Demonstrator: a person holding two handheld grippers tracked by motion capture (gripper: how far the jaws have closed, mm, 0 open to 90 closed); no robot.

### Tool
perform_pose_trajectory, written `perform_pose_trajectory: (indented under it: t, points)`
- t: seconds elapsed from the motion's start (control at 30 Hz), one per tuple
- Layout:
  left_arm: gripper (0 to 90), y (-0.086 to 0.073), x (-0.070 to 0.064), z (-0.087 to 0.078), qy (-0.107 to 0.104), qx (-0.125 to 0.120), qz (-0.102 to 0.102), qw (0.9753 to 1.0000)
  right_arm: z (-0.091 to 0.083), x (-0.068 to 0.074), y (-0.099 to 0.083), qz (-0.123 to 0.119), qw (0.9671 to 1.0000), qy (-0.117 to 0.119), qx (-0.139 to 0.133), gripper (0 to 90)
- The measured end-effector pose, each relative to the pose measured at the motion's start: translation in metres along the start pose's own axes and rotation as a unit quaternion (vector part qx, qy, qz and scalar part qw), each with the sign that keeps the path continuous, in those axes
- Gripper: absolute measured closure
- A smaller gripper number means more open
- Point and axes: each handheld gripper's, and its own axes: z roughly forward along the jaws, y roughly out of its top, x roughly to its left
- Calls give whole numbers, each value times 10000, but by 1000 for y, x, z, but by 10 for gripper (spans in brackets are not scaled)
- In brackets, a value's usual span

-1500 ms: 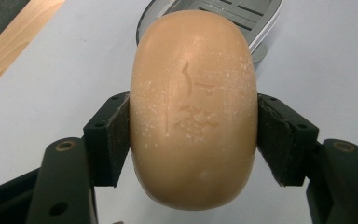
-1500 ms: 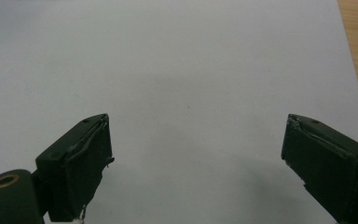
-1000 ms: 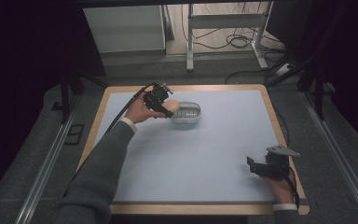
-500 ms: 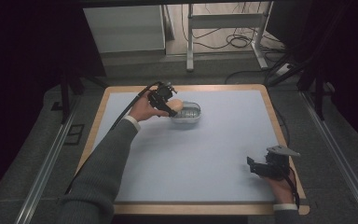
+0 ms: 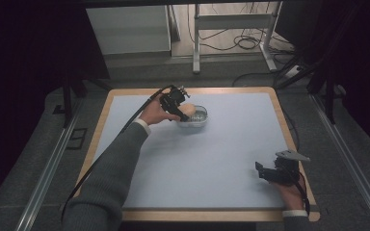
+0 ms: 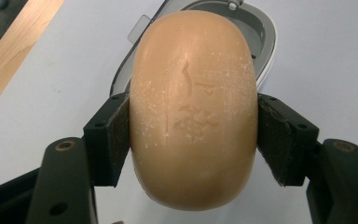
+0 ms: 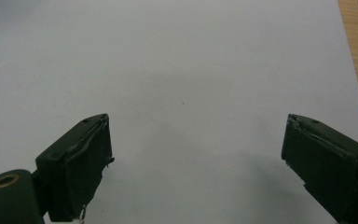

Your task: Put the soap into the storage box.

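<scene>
left hand-held gripper (image 6: 193, 135) closed on the bar of soap (image 6: 193, 112), one pad (image 6: 114, 140) flat against each long flank, about mid-length. seen from the high view, held at the far left of the surface (image 5: 221, 192), soap (image 5: 188, 109) hanging just over the near rim of the soap dish (image 5: 198, 117); from the left gripper view, dish (image 6: 261, 32) lying directly beyond the bar, not touching it as far as can be told.

probably firm and fairly dense for its size: no visible denting where the pads press. dry and chalky on the face, with fine scratches and pale crumbs, so likely decent friction for now. rounded, bulging flanks though, so a tendency to squirt forward or back under a hard squeeze. moderate pressure advisable, centred on the widest part, exactly as held. edges and surface apt to chip or scar on a knock against the dish rim. best lowered gently, level, and let go only once resting in the hollow.

right hand-held gripper (image 7: 196, 163) wide open, holding nothing, jaws spread over bare pale surface (image 7: 191, 60). in the high view, resting near the front right corner (image 5: 265, 172), well apart from soap and dish.
</scene>
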Motion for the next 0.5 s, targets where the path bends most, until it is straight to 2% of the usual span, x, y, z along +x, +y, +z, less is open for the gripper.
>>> perform_pose_trajectory:
  t: [0.2,0.5]
  points:
    - [329,5,0,4,-42,0,70,10000,0,0,-1,22,10000,-26,18,81]
    - [329,6,-1,13,-103,42,62,9999,1,-1,-1,14,10000,-22,35,81]
